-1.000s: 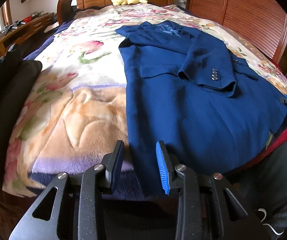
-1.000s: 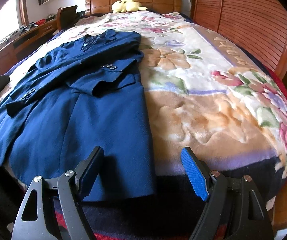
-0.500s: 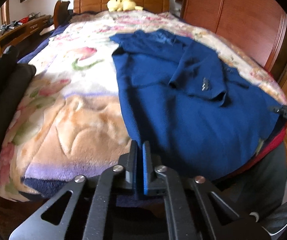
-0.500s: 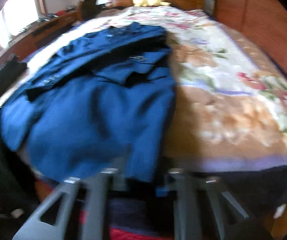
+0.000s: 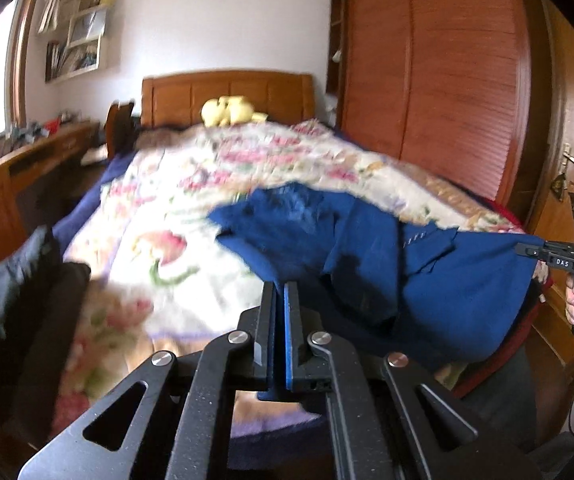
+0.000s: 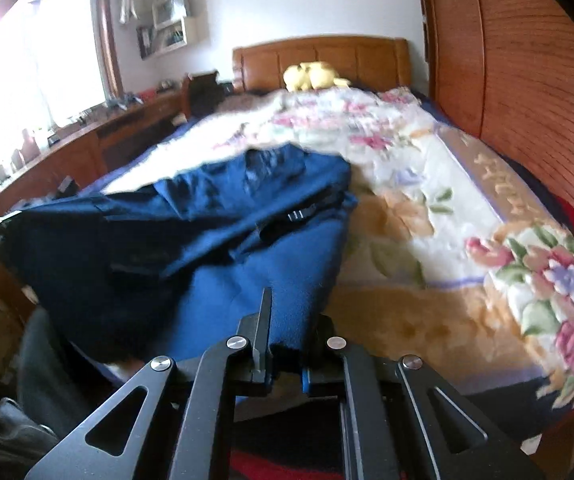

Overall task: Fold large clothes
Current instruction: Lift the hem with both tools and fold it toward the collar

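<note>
Bed (image 6: 467, 208): jacket (image 6: 215, 248) hem (lifted) pinched between both grippers' fingers (image 6: 265, 320).

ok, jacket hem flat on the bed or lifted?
Lifted. Blue jacket hem is pinched in the left gripper and the right gripper, hanging above the floral blanket; collar end rests on the bed.

Bed (image 5: 439, 184) in front of me, wooden headboard (image 5: 227, 96) at 12 o'clock. Floral blanket (image 5: 175, 208) covers the whole top — cream with pink and peach flowers, purple band near the foot. Yellow plush toy (image 5: 229, 111) sits against the headboard. Blue jacket (image 5: 367, 256) lies on the blanket: collar end flat toward 12, near hem raised off the bed at 6. In the right wrist view it takes the 9 o'clock half, bare blanket from 1 to 4. Dark clothing (image 5: 11, 276) heaped at the 9 o'clock edge in the left view — blurred, can't tell what.
</note>
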Action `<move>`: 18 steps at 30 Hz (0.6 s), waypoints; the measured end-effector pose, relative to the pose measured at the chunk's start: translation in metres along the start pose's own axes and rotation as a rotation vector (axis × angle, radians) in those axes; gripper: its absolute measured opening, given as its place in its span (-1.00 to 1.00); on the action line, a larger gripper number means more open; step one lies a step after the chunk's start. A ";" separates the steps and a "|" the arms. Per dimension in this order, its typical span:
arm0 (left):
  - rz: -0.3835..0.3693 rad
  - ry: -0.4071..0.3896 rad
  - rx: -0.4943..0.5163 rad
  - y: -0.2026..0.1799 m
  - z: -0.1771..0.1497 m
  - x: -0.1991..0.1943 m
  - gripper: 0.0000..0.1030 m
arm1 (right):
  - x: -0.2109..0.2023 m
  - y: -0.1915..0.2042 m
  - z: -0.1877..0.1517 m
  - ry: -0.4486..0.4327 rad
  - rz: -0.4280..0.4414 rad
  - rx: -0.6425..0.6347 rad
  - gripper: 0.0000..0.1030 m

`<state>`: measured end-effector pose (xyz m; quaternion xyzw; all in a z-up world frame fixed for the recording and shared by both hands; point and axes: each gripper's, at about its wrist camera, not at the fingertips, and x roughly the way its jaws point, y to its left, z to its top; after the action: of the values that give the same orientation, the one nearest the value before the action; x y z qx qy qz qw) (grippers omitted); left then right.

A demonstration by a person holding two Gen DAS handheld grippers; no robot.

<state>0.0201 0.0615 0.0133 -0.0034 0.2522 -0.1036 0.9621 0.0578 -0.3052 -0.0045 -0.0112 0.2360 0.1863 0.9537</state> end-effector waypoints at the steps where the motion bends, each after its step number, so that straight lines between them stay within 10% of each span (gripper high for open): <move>1: -0.009 -0.019 0.005 -0.002 0.008 -0.007 -0.93 | -0.009 0.002 0.001 -0.018 -0.003 -0.010 -0.83; 18: -0.003 -0.300 0.094 -0.018 0.096 -0.092 -0.93 | -0.152 -0.002 0.027 -0.292 -0.082 -0.084 -0.83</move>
<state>-0.0149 0.0578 0.1431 0.0256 0.1004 -0.1151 0.9879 -0.0543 -0.3578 0.0881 -0.0335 0.0861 0.1568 0.9833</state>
